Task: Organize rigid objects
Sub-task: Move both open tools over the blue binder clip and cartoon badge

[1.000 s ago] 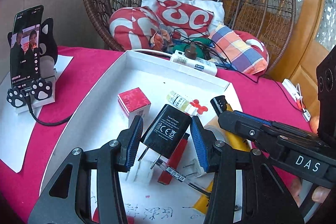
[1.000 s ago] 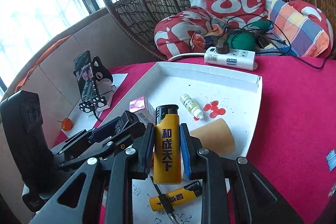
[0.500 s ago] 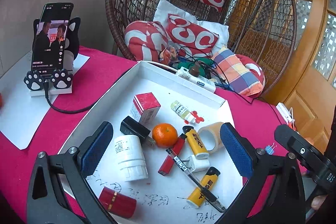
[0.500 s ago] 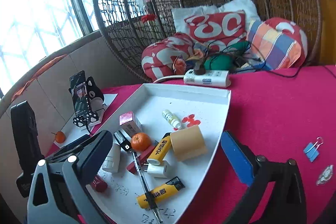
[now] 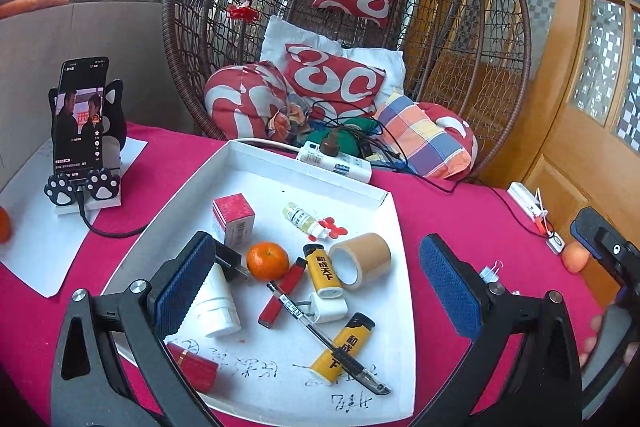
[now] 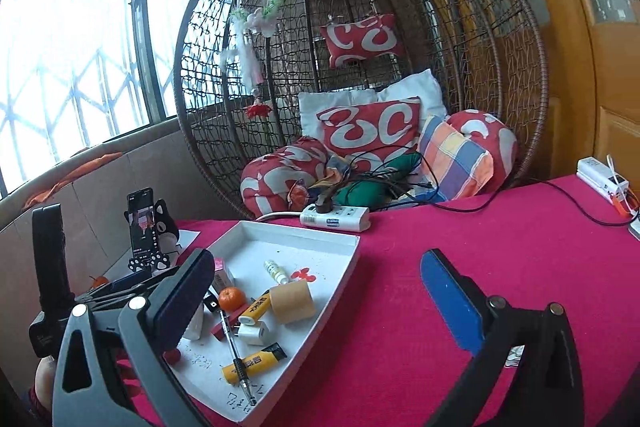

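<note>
On the red-covered desk before a wicker chair, the white tray gathers the lighters, charger, orange and tape near its front edge, so both the left claw and right claw gape wide, empty.

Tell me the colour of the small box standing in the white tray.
Red-pink top with white sides; the small box shows best in the left wrist view.
</note>
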`<state>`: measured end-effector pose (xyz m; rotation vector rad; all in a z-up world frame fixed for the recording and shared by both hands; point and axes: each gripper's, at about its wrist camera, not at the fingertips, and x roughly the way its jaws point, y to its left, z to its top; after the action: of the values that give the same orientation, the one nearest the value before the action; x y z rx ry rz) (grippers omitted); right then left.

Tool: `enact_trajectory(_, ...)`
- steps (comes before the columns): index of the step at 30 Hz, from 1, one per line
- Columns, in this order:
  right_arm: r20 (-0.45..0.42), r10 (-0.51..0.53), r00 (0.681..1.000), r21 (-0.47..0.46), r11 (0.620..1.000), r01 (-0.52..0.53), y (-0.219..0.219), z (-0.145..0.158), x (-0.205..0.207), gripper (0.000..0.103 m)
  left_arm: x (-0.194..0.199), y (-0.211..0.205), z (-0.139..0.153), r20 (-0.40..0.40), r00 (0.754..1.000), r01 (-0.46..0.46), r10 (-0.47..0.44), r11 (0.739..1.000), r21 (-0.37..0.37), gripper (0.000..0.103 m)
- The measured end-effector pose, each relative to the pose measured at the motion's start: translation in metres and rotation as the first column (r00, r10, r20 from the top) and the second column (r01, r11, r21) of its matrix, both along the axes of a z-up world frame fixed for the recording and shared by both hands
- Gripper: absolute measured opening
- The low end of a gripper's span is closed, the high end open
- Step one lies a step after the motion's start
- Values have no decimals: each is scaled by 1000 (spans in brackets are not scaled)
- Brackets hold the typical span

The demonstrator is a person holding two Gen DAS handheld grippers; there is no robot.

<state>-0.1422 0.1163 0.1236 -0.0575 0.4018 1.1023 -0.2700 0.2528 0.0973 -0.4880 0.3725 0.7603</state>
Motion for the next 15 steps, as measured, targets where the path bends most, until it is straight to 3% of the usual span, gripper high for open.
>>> enact_trajectory(8,-97,-155,983,32,987,159,-54,-6,46,103,16,-11,-1,-40,999,21,-20,1000,16,103)
enact_trajectory(15,-125,-191,974,25,980,196,-72,-12,59,103,31,-24,-2,-80,995,54,-52,998,29,103)
